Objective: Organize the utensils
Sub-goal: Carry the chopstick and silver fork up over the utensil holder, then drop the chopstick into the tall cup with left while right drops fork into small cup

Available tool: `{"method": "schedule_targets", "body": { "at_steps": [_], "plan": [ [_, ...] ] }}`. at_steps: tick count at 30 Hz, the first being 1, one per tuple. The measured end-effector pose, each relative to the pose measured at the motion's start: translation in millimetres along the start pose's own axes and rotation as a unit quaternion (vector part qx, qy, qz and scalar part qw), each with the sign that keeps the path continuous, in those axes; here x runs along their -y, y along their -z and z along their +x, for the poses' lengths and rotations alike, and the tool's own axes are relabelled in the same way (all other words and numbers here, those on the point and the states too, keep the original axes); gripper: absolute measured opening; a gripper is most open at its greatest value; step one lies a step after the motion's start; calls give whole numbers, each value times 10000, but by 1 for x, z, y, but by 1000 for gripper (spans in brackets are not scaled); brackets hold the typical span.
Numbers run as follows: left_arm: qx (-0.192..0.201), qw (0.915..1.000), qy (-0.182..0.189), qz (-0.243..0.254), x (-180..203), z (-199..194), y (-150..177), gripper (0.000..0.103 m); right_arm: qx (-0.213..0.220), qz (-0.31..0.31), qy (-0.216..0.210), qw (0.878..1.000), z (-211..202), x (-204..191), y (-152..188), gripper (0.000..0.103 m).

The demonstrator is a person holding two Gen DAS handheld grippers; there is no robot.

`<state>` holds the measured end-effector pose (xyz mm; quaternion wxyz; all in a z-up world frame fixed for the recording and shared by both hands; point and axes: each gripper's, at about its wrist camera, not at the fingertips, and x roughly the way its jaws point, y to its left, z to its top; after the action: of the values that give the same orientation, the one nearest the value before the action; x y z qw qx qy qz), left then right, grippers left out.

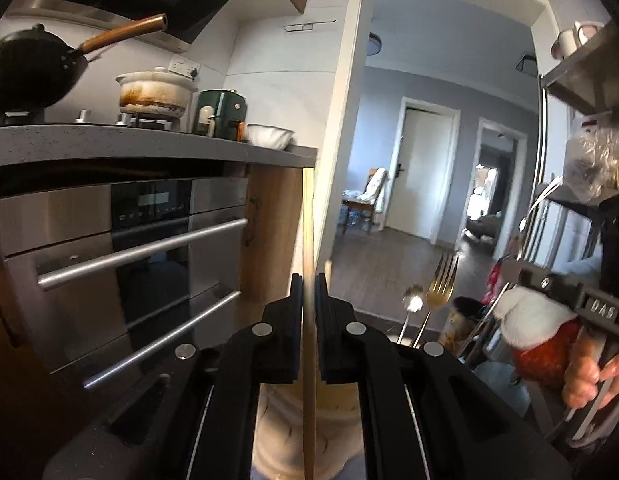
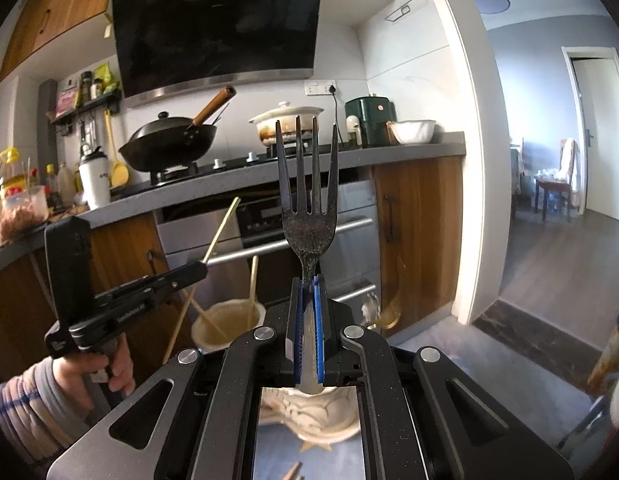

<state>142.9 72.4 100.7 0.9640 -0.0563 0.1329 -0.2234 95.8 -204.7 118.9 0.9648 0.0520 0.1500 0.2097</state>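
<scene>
My left gripper (image 1: 308, 284) is shut on a wooden chopstick (image 1: 308, 220) that stands upright between its pads, over a pale holder (image 1: 337, 412) below. In the right wrist view the left gripper (image 2: 203, 268) holds that chopstick (image 2: 223, 228) slanted above a beige cup (image 2: 229, 324) with more chopsticks in it. My right gripper (image 2: 308, 280) is shut on the handle of a dark metal fork (image 2: 309, 216), tines up, over a pale ceramic holder (image 2: 309, 416). A gold fork (image 1: 439, 284) and a silver spoon (image 1: 412, 300) stand upright at the left view's right.
An oven (image 1: 121, 248) with bar handles sits under a grey counter (image 2: 413, 150) with a wok (image 2: 169, 144), a white pot (image 2: 287, 120), a green appliance and a bowl. A doorway (image 2: 569, 200) opens to the right. A metal shelf rack (image 1: 581, 80) stands at the right.
</scene>
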Motion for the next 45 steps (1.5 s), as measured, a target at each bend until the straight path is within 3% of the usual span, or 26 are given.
{"method": "schedule_targets", "body": {
  "at_steps": [15, 30, 45],
  "plan": [
    [389, 9990, 157, -164, 12, 35, -16, 6, -143, 81, 69, 9998, 34, 5, 10, 6],
    [248, 9993, -1, 287, 28, 34, 4, 6, -873, -35, 40, 9962, 65, 1, 35, 6],
    [178, 9988, -102, 443, 30, 26, 1, 7, -1265, -171, 92, 9918, 93, -4, 49, 6]
  ]
}}
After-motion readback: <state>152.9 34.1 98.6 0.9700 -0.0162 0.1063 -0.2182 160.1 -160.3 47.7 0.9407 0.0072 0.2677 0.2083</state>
